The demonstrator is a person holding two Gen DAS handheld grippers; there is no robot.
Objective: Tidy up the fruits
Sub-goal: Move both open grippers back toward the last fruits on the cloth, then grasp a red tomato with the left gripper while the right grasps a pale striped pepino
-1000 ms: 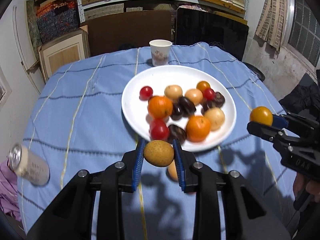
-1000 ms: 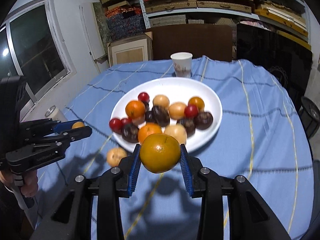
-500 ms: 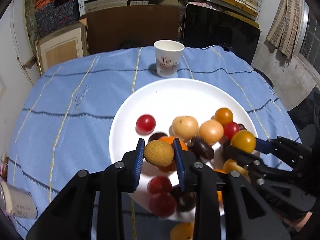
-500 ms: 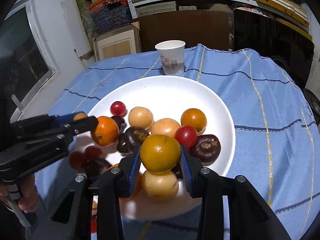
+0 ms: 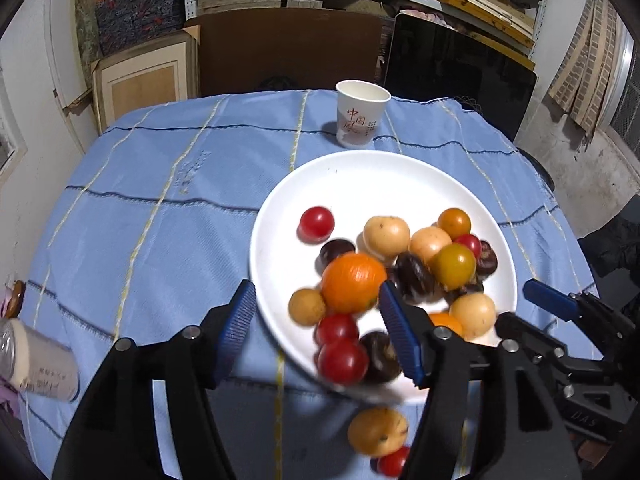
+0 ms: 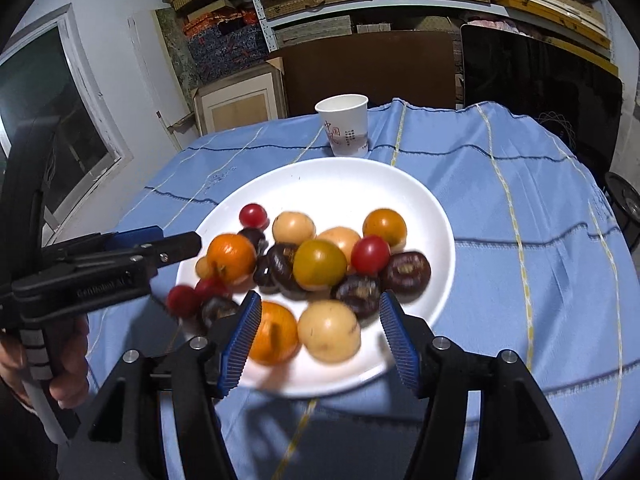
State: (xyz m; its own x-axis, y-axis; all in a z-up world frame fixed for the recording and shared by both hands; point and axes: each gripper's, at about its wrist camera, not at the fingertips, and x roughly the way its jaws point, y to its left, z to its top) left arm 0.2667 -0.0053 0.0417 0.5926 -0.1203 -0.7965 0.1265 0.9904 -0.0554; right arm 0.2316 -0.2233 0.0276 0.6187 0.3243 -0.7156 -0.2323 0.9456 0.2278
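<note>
A white plate (image 5: pixel 280 200) (image 6: pixel 420 208) on the blue cloth carries several fruits: oranges, red tomatoes, tan and dark ones. My left gripper (image 5: pixel 318 326) (image 6: pixel 176 240) hangs over the plate's near left rim, its jaws opening. The small brown fruit (image 5: pixel 307 307) lies free on the plate between them, touching neither pad. My right gripper (image 6: pixel 320 336) (image 5: pixel 532 316) is over the near rim, jaws opening too, gripping nothing. The yellow-orange fruit (image 6: pixel 319 263) (image 5: pixel 454 266) rests on the heap just beyond its fingertips. A tan fruit (image 5: pixel 376 432) and a red tomato (image 5: pixel 394 464) lie on the cloth before the plate.
A paper cup (image 5: pixel 362 120) (image 6: pixel 344 124) stands behind the plate. A can (image 5: pixel 40 368) lies at the table's left edge. A person's hand (image 6: pixel 68 376) holds the left gripper's handle. Boxes, shelves and a black screen (image 5: pixel 460 72) stand behind the table.
Both grippers moved forward over the plate and opened. The brown fruit left the left pads and the yellow-orange fruit left the right pads; both now lie on the plate.
</note>
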